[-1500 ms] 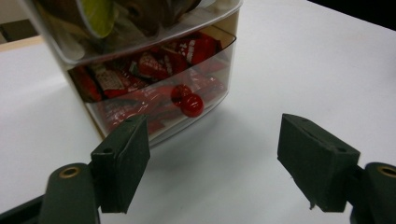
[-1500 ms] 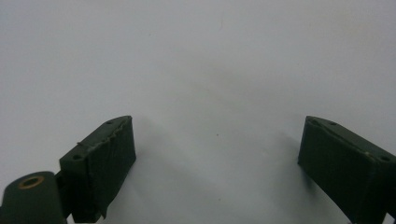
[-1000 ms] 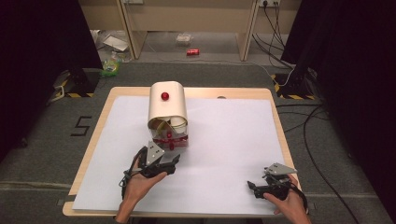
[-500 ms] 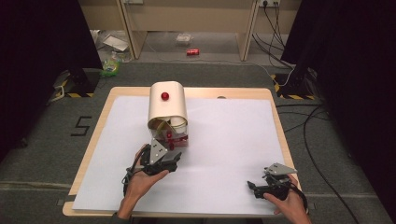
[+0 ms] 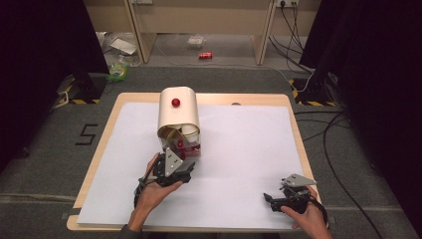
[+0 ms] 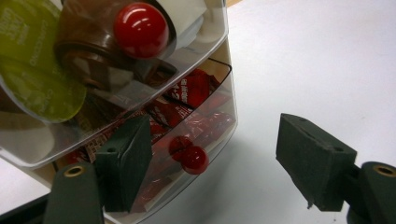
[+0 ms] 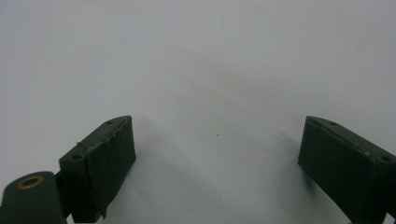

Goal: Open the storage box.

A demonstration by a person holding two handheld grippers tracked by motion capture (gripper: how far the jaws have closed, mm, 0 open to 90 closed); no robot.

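Cream round-topped dispenser box (image 5: 178, 112) with clear drawers (image 6: 187, 93) and red ball knobs (image 6: 194, 159), standing at the back middle of the white-covered table (image 5: 249, 149), packed with red sachets and pods. Left gripper (image 6: 219, 163) right at the lower drawer, jaws spread wide, one pad against the clear front. Right gripper (image 5: 272, 200) down near the front right corner, jaws also wide apart over bare white sheet.

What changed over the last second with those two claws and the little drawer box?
The left claw moved forward up to the drawer box, open, nearing the lower drawer's red knob. Nothing gripped yet. The right claw and the box stayed put.
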